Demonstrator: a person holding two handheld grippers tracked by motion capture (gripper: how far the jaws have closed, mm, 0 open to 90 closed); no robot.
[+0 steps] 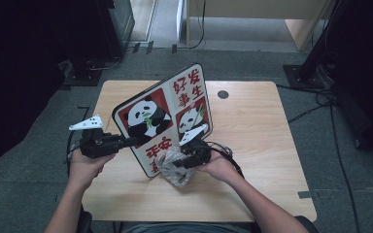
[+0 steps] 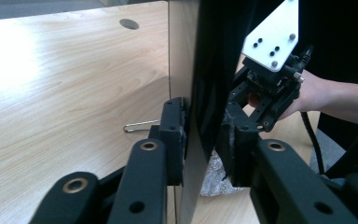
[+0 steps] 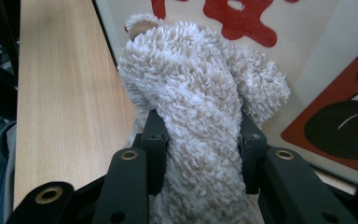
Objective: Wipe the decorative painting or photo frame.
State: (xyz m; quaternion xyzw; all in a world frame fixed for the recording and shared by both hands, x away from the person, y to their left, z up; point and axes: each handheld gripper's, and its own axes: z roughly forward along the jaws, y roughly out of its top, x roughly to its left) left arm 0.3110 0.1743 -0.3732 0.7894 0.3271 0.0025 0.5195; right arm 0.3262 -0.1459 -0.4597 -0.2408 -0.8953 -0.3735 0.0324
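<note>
A panda board (image 1: 165, 116) with red characters stands tilted over the table, its lower corner near the tabletop. My left gripper (image 1: 128, 141) grips its left edge. In the left gripper view the board (image 2: 186, 70) runs between the jaws of the left gripper (image 2: 203, 126), and both pads look to lie against it. My right gripper (image 1: 179, 162) is shut on a fluffy beige cloth (image 1: 172, 171) at the board's lower front. In the right gripper view the cloth (image 3: 196, 79) bulges between the jaws of the right gripper (image 3: 200, 135) and touches the board (image 3: 317, 60).
The wooden table (image 1: 252, 145) has a round cable hole (image 1: 223, 94) at the back. A thin metal wire clip (image 2: 140, 125) lies on the table behind the board. Cables (image 1: 320, 97) run over the floor to the right, and dark furniture stands at the left.
</note>
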